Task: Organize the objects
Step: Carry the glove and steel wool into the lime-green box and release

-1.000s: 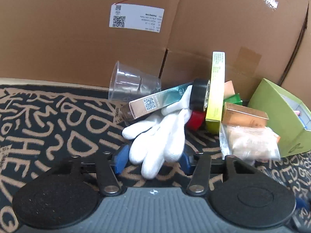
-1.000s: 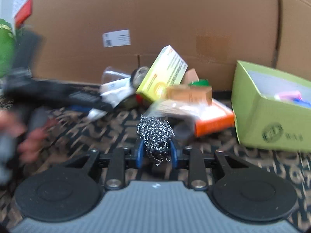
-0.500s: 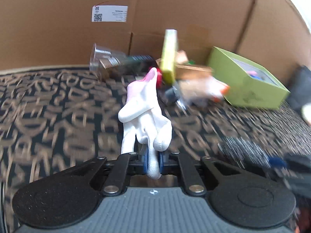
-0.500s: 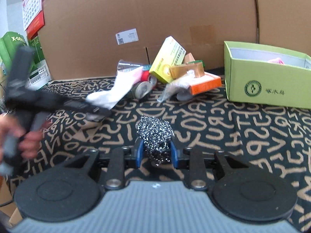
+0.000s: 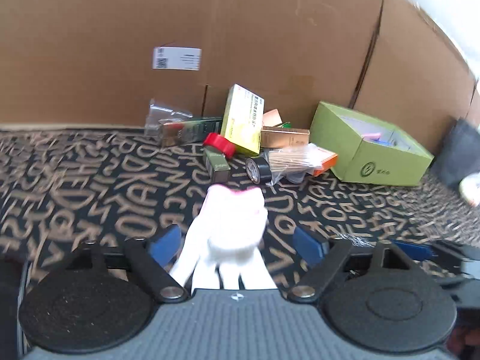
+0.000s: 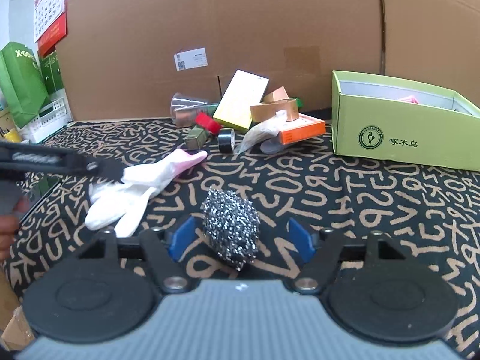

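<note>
A white glove (image 5: 229, 228) lies between the open jaws of my left gripper (image 5: 237, 241), released; it also shows in the right wrist view (image 6: 135, 189), lying on the patterned mat beside the left gripper's finger (image 6: 60, 162). A steel wool scrubber (image 6: 231, 225) rests on the mat between the open jaws of my right gripper (image 6: 241, 240), untouched by either pad. A green open box (image 6: 402, 126) stands at the right, with pink and blue items inside; it also shows in the left wrist view (image 5: 369, 147).
A pile sits by the cardboard wall (image 6: 240, 30): a yellow box (image 6: 240, 102), clear cup (image 6: 186, 103), red tape (image 6: 207, 121), black tape roll (image 6: 226, 139), orange packet (image 6: 303, 129), gold carton (image 5: 285, 138). Green bags (image 6: 21, 84) and a white basket stand far left.
Both grippers pulled back from the pile and opened. The left let go of the glove, the right let go of the steel wool; both items now lie on the mat.
</note>
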`<state>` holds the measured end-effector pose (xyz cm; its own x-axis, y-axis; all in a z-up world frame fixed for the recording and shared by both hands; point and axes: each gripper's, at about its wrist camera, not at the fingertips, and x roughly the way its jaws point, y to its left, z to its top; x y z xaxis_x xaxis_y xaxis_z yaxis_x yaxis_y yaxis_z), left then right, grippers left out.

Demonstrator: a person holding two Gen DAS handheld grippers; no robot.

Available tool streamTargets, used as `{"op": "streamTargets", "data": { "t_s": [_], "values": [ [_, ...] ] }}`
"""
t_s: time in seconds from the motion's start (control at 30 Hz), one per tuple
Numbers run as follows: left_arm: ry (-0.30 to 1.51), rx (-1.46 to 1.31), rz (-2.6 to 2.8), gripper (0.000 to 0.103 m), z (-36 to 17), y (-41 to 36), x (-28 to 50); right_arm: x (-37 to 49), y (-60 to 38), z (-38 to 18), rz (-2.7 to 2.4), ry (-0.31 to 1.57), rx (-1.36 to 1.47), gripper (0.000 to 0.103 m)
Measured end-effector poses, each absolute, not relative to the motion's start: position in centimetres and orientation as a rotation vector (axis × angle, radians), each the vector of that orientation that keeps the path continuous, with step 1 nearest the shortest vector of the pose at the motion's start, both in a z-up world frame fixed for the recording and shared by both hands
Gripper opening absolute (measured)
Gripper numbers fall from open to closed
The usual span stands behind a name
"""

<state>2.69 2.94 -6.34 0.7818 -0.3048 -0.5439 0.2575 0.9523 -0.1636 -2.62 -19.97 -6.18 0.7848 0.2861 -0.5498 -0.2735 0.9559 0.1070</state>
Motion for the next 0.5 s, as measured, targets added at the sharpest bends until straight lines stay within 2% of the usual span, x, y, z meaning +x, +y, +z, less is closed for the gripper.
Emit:
{"op": "streamTargets", "data": {
  "t_s": [0.17, 0.2, 0.23, 0.27, 0.3, 0.33, 0.37, 0.5],
  "values": [
    [0.717, -0.025, -0.296, 0.086, -8.8, 1.8, 6.4, -2.5, -20.1, -6.4, 0.283, 0.618, 0.009, 0.072],
    [0.696, 0.005, -0.281, 0.081, -8.9, 1.7, 6.3, -2.4, -20.2, -6.4, 0.280, 0.622, 0.012, 0.072],
    [0.702, 0.027, -0.282, 0.073, -9.0, 1.9, 6.3, -2.2, -20.3, -6.5, 0.277, 0.624, 0.016, 0.072],
    [0.686, 0.056, -0.278, 0.056, -9.0, 1.9, 6.1, -2.1, -20.3, -6.6, 0.277, 0.626, 0.020, 0.072],
    [0.681, 0.073, -0.289, 0.034, -8.9, 2.1, 5.8, -1.9, -20.2, -6.7, 0.281, 0.629, 0.023, 0.072],
    [0.691, 0.057, -0.324, 0.027, -8.7, 2.4, 5.6, -1.7, -20.2, -6.8, 0.286, 0.633, 0.025, 0.072],
    [0.715, 0.023, -0.351, 0.013, -8.5, 2.8, 5.5, -1.6, -20.0, -6.9, 0.292, 0.638, 0.027, 0.072],
    [0.729, -0.031, -0.414, 0.012, -7.7, 3.5, 3.6, -1.3, -19.4, -7.2, 0.316, 0.644, 0.022, 0.072]
  ]
}}
